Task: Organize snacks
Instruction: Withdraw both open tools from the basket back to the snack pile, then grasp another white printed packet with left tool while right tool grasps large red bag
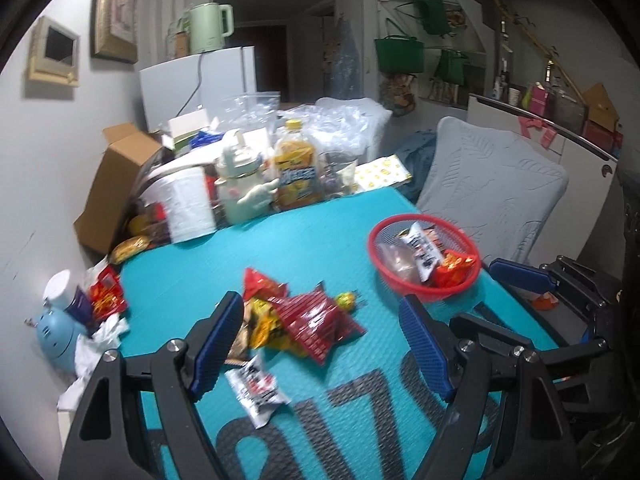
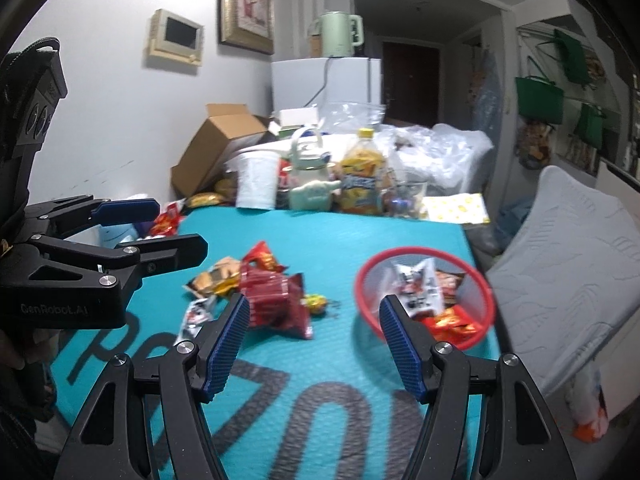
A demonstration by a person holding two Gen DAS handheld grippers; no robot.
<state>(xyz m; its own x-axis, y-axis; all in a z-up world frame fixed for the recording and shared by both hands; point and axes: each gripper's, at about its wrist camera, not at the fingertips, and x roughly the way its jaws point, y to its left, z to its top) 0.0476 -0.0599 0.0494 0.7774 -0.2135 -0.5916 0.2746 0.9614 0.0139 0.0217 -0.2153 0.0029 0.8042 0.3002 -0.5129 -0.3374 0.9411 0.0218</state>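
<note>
1. We see a teal mat (image 1: 312,240) covering the table; its right edge runs just past the red basket (image 1: 424,280), and beyond that edge stands a grey cushioned chair (image 1: 492,188).
2. The far edge of the mat is lined with clutter: a paper towel roll (image 1: 188,208), a pale green jug (image 1: 240,184), an orange juice bottle (image 1: 296,172) and an open cardboard box (image 1: 116,188).
3. Along the left edge we find a red packet (image 1: 106,294) and a blue round gadget (image 1: 54,334) against the wall.
4. The open room lies in the middle and near part of the mat, between the snack pile (image 1: 296,320) and the basket, bare apart from large dark lettering.
5. The pile sits left of centre, well apart from the basket. Its top piece, a dark red striped packet (image 2: 276,304), lies flat with its long axis running diagonally, near end toward the right.
6. A white and black packet (image 1: 258,388) lies alone at the near side of the pile, long axis slanting down to the right.
7. The basket already holds several packets, among them a white one (image 2: 416,288) leaning upright.
8. Our left gripper (image 1: 324,344) has its jaws apart with nothing between them, hovering near the pile.
9. Our right gripper (image 2: 314,344) likewise stands apart and empty, over bare mat between the pile and the basket.
</note>
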